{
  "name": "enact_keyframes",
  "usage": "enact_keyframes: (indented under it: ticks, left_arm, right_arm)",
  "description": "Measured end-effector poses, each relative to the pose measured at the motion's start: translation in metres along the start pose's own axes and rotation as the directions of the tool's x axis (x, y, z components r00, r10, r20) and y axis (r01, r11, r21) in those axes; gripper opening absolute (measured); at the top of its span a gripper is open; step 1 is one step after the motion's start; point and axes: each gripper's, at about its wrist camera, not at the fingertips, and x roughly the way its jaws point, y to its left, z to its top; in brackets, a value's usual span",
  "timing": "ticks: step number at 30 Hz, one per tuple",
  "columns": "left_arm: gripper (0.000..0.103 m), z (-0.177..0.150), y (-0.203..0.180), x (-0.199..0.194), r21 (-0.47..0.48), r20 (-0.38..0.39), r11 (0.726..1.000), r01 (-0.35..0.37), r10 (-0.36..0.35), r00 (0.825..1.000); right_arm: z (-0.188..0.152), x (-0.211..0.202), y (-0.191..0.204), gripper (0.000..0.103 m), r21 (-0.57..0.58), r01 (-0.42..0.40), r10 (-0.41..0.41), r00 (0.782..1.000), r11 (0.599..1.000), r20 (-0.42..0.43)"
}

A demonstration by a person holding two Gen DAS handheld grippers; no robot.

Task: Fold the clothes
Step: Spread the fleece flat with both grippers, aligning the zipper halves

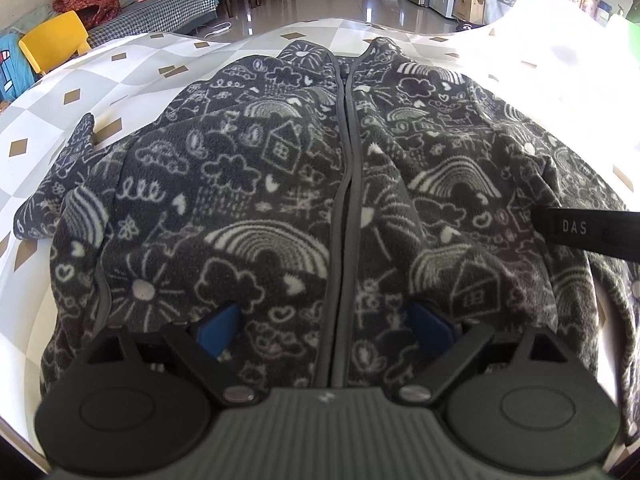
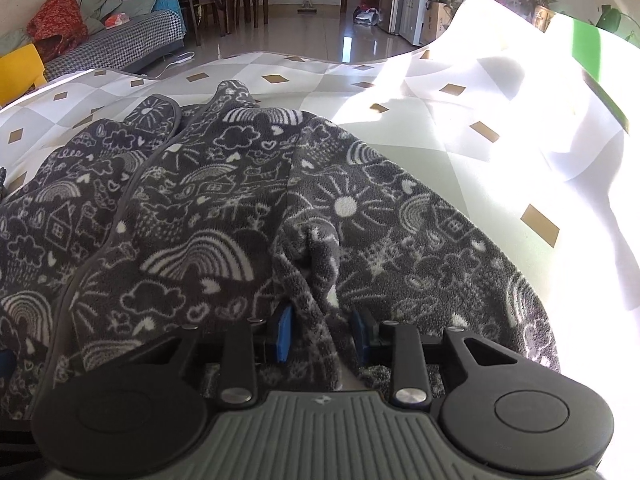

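Note:
A dark grey fleece jacket (image 1: 280,184) printed with white rainbows, houses and suns lies front up on the table, its zip (image 1: 346,168) running away from me. My left gripper (image 1: 324,328) hovers at the near hem, straddling the zip, its jaws wide open and its blue pads (image 1: 218,330) resting apart on the fleece. In the right wrist view the jacket (image 2: 208,216) has a raised ridge of fabric near its right side. My right gripper (image 2: 322,334) is shut on that ridge, blue pads pressing it from both sides. A black bar marked DAS (image 1: 584,232) reaches in over the jacket's right side.
The jacket lies on a white and grey checked tablecloth (image 1: 132,68) with gold diamonds; strong sunlight washes out its right part (image 2: 520,120). Beyond the far edge are a yellow chair (image 1: 52,40), a houndstooth sofa (image 1: 152,12), dining chairs and glossy floor.

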Motion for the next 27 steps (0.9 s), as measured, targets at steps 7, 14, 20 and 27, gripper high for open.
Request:
enact_keyframes:
  ticks: [7,14,20,27]
  left_arm:
    - [0.096,0.002,-0.011,0.005,-0.007,0.008,1.0,0.006,-0.006,1.0]
    - [0.099,0.006,-0.012,0.01,-0.017,0.018,1.0,0.018,-0.018,1.0]
    - [0.102,0.006,-0.01,0.011,-0.015,0.029,0.998,0.056,-0.056,0.998]
    - [0.103,0.003,0.009,-0.011,-0.037,0.052,0.997,0.068,-0.066,0.996]
  right_arm:
    - [0.007,0.011,-0.001,0.021,-0.021,0.024,-0.024,1.0,0.999,0.017]
    - [0.015,0.022,-0.013,0.021,0.027,0.032,-0.033,0.999,0.999,0.03]
    - [0.012,0.021,-0.027,0.029,0.093,-0.01,0.006,0.999,0.996,0.048]
    - [0.003,-0.016,-0.036,0.045,0.113,-0.047,0.036,0.995,0.993,0.095]
